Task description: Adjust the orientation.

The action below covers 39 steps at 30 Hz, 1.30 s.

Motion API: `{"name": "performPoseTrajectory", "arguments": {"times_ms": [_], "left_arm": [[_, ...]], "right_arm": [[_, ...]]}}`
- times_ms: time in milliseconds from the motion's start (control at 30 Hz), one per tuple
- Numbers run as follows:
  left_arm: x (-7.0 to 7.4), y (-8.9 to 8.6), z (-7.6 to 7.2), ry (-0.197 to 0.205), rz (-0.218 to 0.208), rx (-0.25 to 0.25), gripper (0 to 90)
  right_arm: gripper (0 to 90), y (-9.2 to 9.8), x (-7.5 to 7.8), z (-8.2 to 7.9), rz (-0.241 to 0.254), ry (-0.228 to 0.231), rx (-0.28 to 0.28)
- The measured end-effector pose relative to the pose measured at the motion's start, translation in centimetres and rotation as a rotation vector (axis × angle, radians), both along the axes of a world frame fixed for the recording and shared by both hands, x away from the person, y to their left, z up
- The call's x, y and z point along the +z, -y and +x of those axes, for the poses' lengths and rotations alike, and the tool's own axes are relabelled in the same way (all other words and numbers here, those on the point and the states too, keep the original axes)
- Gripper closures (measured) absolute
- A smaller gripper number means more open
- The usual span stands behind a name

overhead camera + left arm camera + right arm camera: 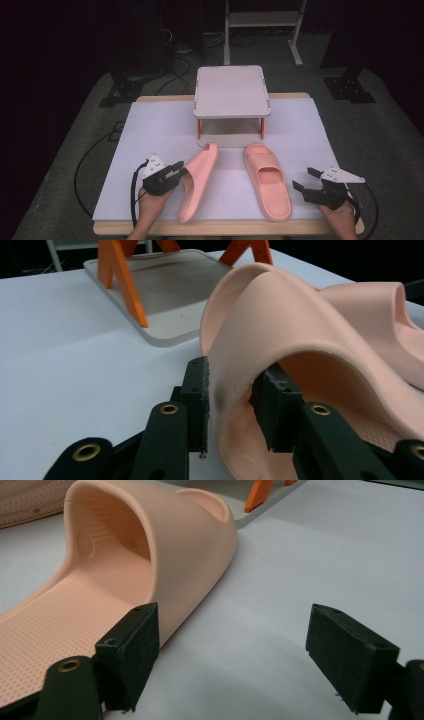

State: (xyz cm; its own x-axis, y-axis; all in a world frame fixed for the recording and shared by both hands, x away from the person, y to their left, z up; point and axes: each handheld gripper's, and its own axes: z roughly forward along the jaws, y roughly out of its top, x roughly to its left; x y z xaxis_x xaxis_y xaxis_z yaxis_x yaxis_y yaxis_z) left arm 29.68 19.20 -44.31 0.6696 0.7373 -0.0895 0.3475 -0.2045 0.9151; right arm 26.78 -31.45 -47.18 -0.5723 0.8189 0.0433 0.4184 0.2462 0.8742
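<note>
Left gripper [176,172] was clamped on the strap edge of the left slipper [200,177]. In the left gripper view one pad [200,405] sat outside the strap and the other inside, and the rubber looked pinched thin between them. That slipper was tipped on its side, sole facing left, on the white table cover [150,130], near-left of centre.

Right gripper [306,179] was wide open and held nothing. It sat just right of the right slipper [267,180], which lay flat, sole down, toe pointing far. In the right gripper view one pad [131,652] was close beside the slipper's edge, contact unclear; the other was well clear over bare cover.

Two-tier rack [231,90] with orange legs stood at the far centre, both shelves bare.

Risks, as judgement:
- The left grip was on a soft strap edge only. A lift could fold the strap and let the slipper swing or slip out.
- The right jaws straddled nothing yet. Closing there would miss, or nudge the slipper sideways.
- Low shelf clearance could snag a tilted slipper.
</note>
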Motion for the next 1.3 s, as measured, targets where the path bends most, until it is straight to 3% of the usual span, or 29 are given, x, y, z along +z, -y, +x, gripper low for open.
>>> {"name": "performPoseTrajectory", "arguments": {"times_ms": [233,300,467,900,1133,1300], "left_arm": [[-0.4,1.9,-0.5,-0.010,0.013,-0.028,55.5],[-1.0,3.1,-0.6,-0.023,0.049,-0.075,53.7],[-1.3,4.5,-1.0,-0.014,0.110,-0.107,52.9],[-1.4,3.2,-1.2,-0.047,0.065,-0.108,45.8],[-1.4,2.4,-1.6,-0.060,0.057,-0.122,43.0],[-1.8,1.9,-1.7,-0.081,0.059,-0.141,43.3]], "right_arm": [[21.2,-0.1,-0.1,0.0,-0.002,0.001,0.004],[21.2,-0.2,-0.1,0.0,-0.005,-0.004,0.007],[21.2,-0.3,-0.3,0.1,-0.009,-0.009,0.017],[23.9,-0.3,-0.2,0.2,0.011,-0.025,0.045],[39.0,-0.4,0.1,0.4,-0.001,-0.033,0.090],[50.2,-0.5,0.1,0.6,-0.004,-0.054,0.163]]}}
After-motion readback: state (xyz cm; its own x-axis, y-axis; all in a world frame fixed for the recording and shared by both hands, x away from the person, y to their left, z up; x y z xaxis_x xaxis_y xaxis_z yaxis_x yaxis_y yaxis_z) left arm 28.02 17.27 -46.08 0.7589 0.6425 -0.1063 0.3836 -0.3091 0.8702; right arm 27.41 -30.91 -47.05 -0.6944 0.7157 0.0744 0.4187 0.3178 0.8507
